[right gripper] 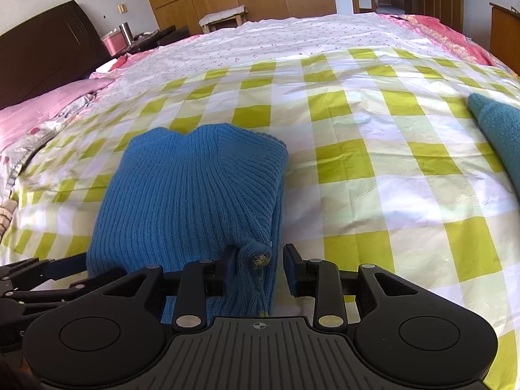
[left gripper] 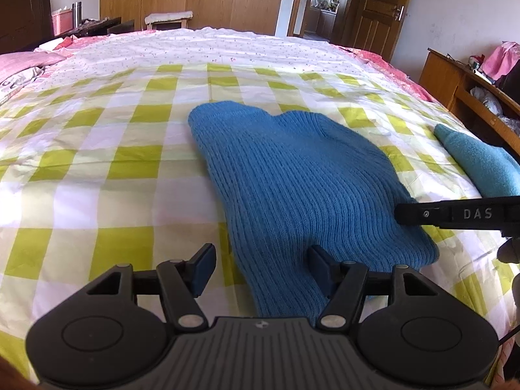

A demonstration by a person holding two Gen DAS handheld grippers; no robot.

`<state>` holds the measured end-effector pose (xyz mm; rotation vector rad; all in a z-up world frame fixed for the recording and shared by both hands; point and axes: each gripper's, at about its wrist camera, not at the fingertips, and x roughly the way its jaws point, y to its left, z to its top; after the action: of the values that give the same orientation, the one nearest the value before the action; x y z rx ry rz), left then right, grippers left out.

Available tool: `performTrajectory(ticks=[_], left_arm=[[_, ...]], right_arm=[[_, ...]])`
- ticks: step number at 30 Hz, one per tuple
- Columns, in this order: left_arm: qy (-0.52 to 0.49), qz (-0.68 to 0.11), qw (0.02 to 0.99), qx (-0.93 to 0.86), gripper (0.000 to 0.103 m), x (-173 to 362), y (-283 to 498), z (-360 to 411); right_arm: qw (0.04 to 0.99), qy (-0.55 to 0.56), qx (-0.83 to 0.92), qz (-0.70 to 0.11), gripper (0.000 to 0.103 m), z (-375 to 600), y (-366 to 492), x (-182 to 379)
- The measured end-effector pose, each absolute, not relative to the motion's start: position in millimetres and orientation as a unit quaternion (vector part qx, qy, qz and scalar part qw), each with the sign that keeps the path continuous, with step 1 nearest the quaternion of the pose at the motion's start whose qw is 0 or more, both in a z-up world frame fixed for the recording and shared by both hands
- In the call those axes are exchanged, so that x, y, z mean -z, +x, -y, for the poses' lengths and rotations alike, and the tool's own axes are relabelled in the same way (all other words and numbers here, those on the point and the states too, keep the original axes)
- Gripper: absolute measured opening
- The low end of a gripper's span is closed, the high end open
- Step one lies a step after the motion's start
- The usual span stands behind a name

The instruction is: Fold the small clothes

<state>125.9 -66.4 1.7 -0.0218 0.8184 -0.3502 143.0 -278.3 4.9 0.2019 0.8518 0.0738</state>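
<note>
Left wrist view shows the blue knit sweater (left gripper: 292, 175) lying partly folded on the bed (left gripper: 97, 169), on its green-and-white checked cover, near the front edge. It is a ribbed knit, so I judge it soft, limp and fairly light, with enough nap to grip well; it will sag and stretch if lifted by one point, and is better taken at two corners of the near hem. In the right wrist view a small button (right gripper: 260, 257) shows at the near right edge, where layers are stacked.

Left tongs (left gripper: 261, 268) stand apart, the right finger over the near left edge of the sweater, the left finger above the cover; nothing is clamped. Right tongs (right gripper: 259, 271) are also apart, straddling the near right corner of the sweater around the button, not yet closed.

Farther right on the bed, well apart from the sweater, lies a teal towel (left gripper: 481, 162). Beyond stand a wooden wardrobe (left gripper: 195, 0) and a dark headboard (right gripper: 48, 48).
</note>
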Motion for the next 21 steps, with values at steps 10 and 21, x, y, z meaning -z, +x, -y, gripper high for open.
performTrajectory(ticks=[10, 21], left_arm=[[0.002, -0.404, 0.900, 0.164, 0.070, -1, 116, 64], [0.024, -0.408, 0.902, 0.141, 0.072, -7, 98, 70]], right_arm=[[0.908, 0.091, -0.028, -0.407, 0.031, 276, 135, -9], [0.903, 0.089, -0.026, -0.419, 0.031, 274, 110, -3]])
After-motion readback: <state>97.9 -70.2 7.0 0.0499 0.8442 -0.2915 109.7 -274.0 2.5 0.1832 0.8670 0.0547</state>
